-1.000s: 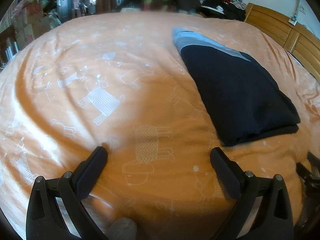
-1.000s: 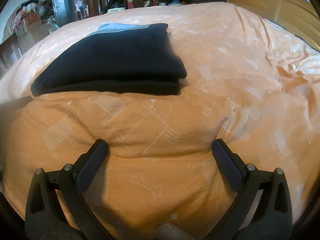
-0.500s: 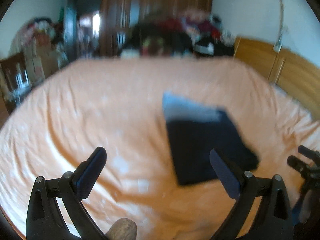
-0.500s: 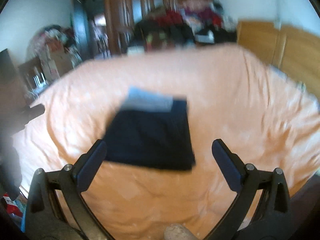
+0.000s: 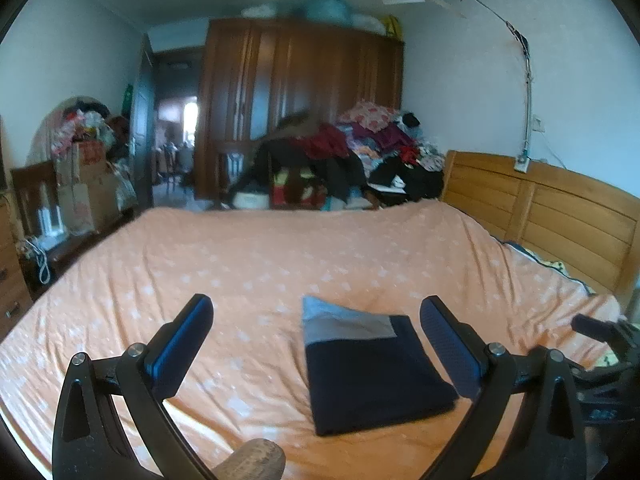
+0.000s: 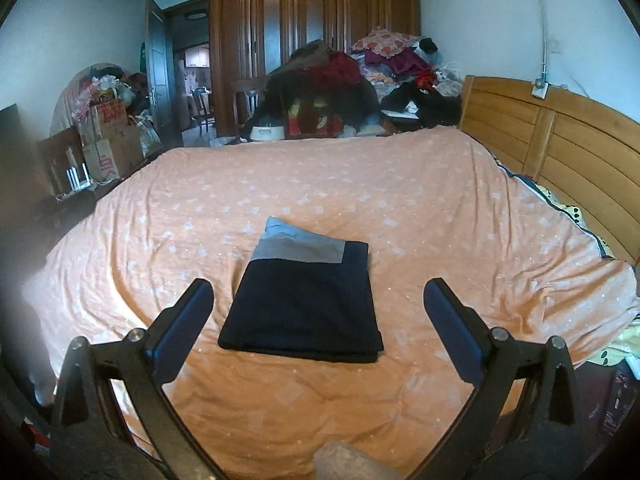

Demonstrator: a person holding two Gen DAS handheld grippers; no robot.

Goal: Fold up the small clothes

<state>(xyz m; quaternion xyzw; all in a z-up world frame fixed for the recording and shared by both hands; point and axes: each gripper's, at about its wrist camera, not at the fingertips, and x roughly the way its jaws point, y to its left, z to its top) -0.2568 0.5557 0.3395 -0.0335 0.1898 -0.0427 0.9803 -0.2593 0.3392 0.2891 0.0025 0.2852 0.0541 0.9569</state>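
The wide bed under its orange patterned cover (image 6: 360, 200) filled most of what I saw, with the slatted wooden headboard (image 6: 560, 140) along its right side. Beyond the far edge stood a tall dark-brown wooden wardrobe (image 6: 312, 20), and in front of it a heap of mixed clothes (image 6: 360, 76). The folded dark navy garment with a grey band and a pale blue strip at its far end (image 6: 304, 312) lay flat on the near half of the cover, a neat rectangle. My right tongs (image 6: 319, 304) hung above the bed, spread wide and empty, the garment seen between the fingers. My left tongs (image 5: 316, 322) were likewise spread wide and held nothing, the garment lying toward the right finger.
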